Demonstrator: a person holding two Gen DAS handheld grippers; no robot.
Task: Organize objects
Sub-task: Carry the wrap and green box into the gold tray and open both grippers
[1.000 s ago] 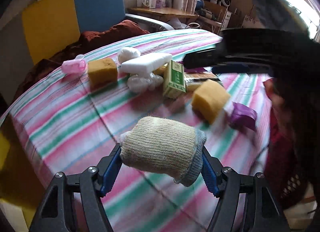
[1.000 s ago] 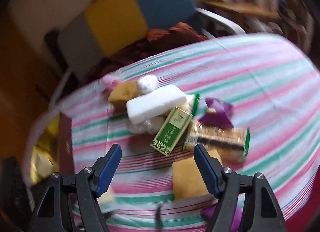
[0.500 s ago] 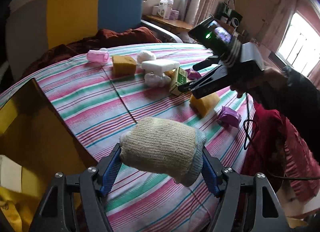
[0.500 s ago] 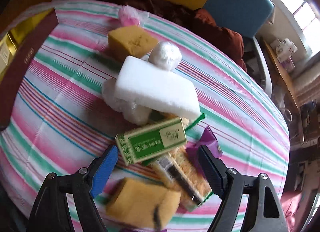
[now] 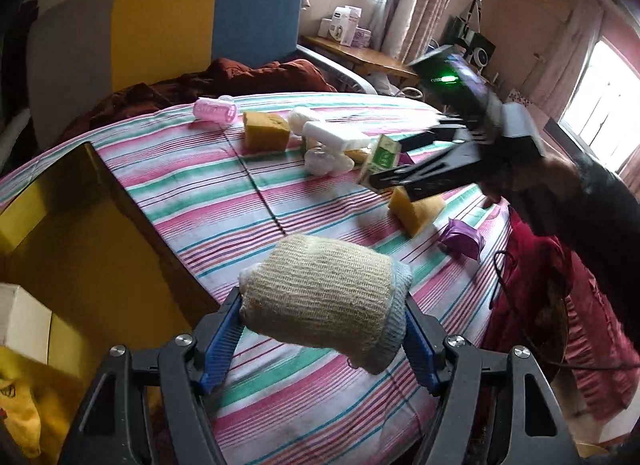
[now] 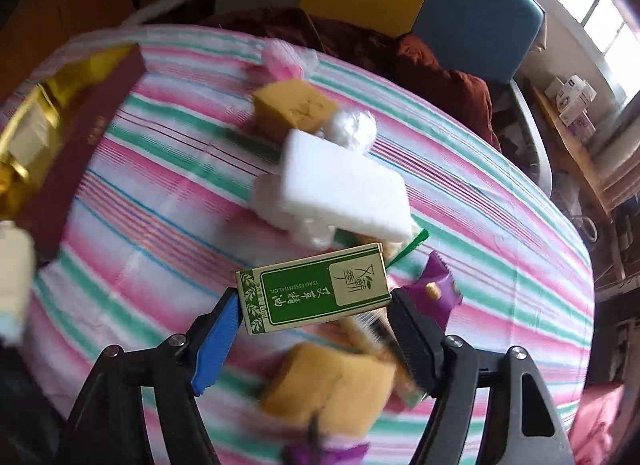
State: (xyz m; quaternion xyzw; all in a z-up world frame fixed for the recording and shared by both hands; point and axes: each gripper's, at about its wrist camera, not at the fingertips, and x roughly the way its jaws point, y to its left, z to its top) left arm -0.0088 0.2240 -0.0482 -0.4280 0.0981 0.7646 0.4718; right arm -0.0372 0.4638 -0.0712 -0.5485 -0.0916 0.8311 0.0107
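Two hand-held grippers work over a round table (image 5: 168, 169) covered in a pink, green and white striped cloth. The left gripper (image 5: 322, 329) is clamped on a rolled beige knitted cloth (image 5: 320, 301), held up off the table near its front edge, beside an open box with a gold lining (image 5: 72, 233) at the left. The right gripper (image 6: 316, 321) has its jaws closing on a small green carton (image 6: 314, 289), printed as an essential oil; the blue pads sit at the carton's two short ends and look to be touching them. The carton belongs to a loose heap in the middle of the table: a white foam block (image 6: 344, 189), two yellow sponges (image 6: 294, 107), a pink hair roller (image 5: 214, 111), a purple wrapped packet (image 6: 434, 293) and a biscuit packet partly hidden beneath.

The step in hand appears to be picking items from the heap, one per hand, to sort into the box. Next, the right gripper likely needs a firm hold before lifting the carton clear of its neighbours, while the left carries the cloth over the box and lets go
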